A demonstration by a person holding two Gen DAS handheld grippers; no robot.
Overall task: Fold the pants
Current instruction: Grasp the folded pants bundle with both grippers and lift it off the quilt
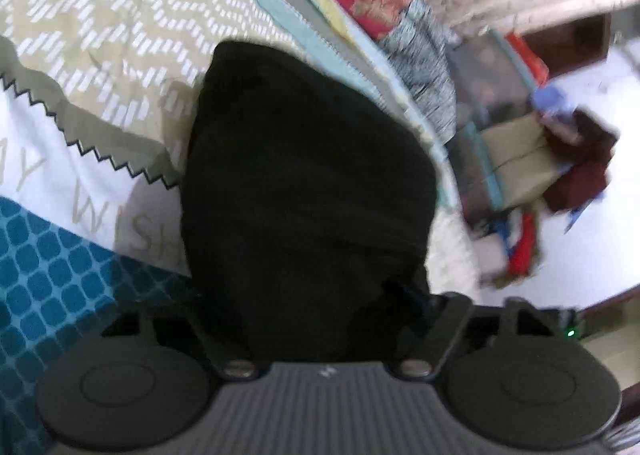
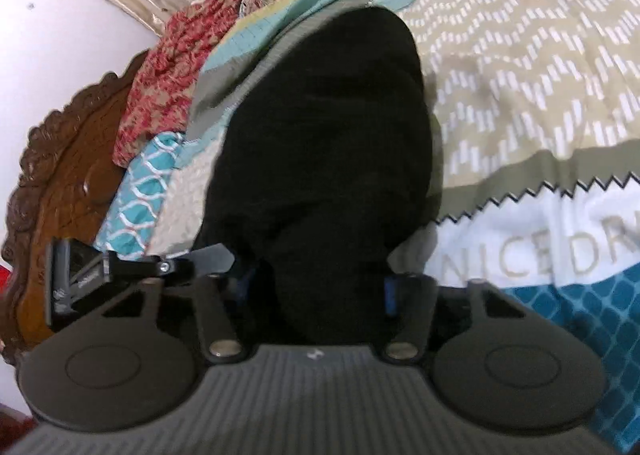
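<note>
Both grippers, left gripper [image 1: 320, 319] and right gripper [image 2: 316, 295], seem clamped on the limp black pants [image 1: 304, 175] (soft, floppy; best pinched at edges).

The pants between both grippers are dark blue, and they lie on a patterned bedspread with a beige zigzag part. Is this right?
Not quite: the pants are black, not dark blue, as both wrist views show. The rest stands: black cloth sits between the jaws of the left gripper and the right gripper, and it lies on the patterned bedspread with its beige zigzag part.
</note>
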